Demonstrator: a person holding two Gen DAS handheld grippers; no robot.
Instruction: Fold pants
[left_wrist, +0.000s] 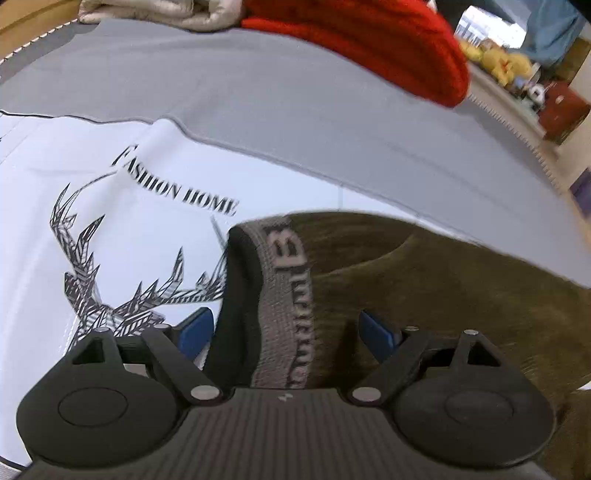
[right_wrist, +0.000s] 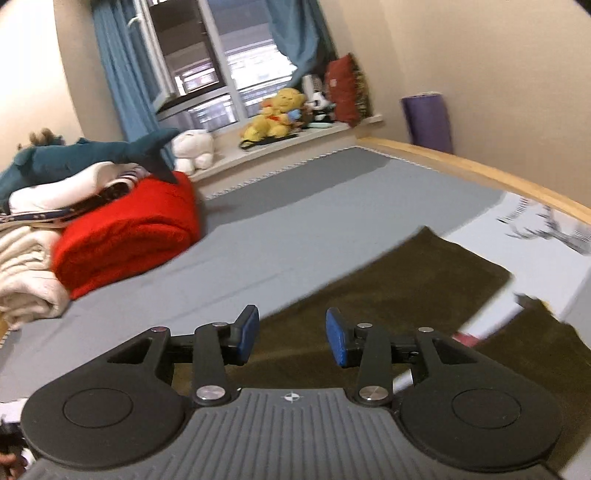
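Olive-brown pants (left_wrist: 424, 288) lie on a bed, partly over a white cloth. Their grey lettered waistband (left_wrist: 291, 295) with its black lining runs up between the blue fingers of my left gripper (left_wrist: 286, 321). That gripper stands wide open, both pads clear of the fabric. In the right wrist view the pants (right_wrist: 406, 280) lie flat as a folded dark slab. My right gripper (right_wrist: 293, 332) hovers above their near edge, open, with nothing between its pads.
The bed has a grey sheet (right_wrist: 295, 221) and a white cloth printed with a deer and "FASHION HOME" (left_wrist: 110, 221). A red blanket (right_wrist: 129, 229), beige bedding (right_wrist: 26, 266) and a shark plush (right_wrist: 92, 155) are piled at one side. A wooden bed rail (right_wrist: 480, 170) runs along the far side.
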